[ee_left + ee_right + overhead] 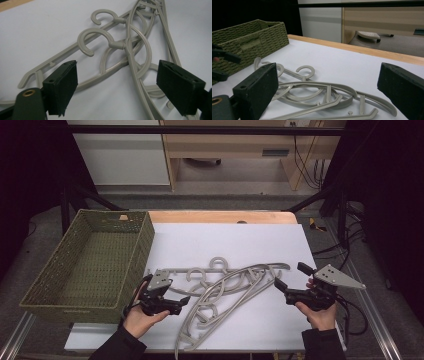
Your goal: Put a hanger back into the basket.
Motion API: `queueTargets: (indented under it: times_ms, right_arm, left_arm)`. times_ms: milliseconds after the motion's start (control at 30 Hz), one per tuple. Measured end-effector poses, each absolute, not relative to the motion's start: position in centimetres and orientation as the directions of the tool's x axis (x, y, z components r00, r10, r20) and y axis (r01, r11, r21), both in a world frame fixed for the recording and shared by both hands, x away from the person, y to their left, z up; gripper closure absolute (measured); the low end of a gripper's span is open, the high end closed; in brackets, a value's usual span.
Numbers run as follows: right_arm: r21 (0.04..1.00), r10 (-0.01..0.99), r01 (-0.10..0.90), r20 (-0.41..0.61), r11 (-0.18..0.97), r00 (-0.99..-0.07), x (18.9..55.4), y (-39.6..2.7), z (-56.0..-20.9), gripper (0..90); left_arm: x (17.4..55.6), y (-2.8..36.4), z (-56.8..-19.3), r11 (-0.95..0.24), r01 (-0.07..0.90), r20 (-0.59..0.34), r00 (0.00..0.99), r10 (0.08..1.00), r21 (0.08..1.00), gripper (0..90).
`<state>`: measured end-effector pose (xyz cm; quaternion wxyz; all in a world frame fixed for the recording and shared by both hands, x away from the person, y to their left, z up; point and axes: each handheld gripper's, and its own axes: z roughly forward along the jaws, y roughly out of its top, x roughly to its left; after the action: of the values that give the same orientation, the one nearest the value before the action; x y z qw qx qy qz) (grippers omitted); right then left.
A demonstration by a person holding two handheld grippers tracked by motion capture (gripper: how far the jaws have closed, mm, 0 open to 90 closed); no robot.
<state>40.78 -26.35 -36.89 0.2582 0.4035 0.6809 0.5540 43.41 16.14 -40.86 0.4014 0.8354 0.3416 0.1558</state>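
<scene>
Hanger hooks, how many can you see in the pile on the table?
3, though the tangle may hide more. One hook is at the far edge of the pile, one hook is just left of it toward the basket, and one hook is lower, mid-pile.

The table [225, 216] is light wood with a big white sheet [230, 245] on top. Behind it stands a white cabinet [120, 155] beside a wooden desk [235, 145]. The floor [225, 180] is grey. Black cables [307, 165] hang down. The sides of the room are dark.
</scene>
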Motion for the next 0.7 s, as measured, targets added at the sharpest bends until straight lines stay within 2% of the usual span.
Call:
queueTargets:
  times_ms: [200, 533, 700]
  right_arm:
    - [0.963, 0.833, 0.263, 0.092, 0.065, -0.545, 40.9, -26.3, -37.0, 3.5]
    - [0.961, 0.833, 0.269, 0.098, 0.063, -0.545, 40.8, -26.3, -36.9, 3.6]
    - [0.961, 0.833, 0.269, 0.098, 0.063, -0.545, 40.9, -26.3, -36.9, 3.6]
  left_arm:
    - [44.4, 14.4, -41.6, -0.467, 0.466, -0.029, 0.731, 0.682, 0.752, 24.0]
    - [45.9, 11.7, -43.5, -0.497, 0.526, -0.073, 0.733, 0.676, 0.69, 43.9]
    - [46.5, 11.0, -44.3, -0.518, 0.541, -0.074, 0.735, 0.674, 0.662, 50.9]
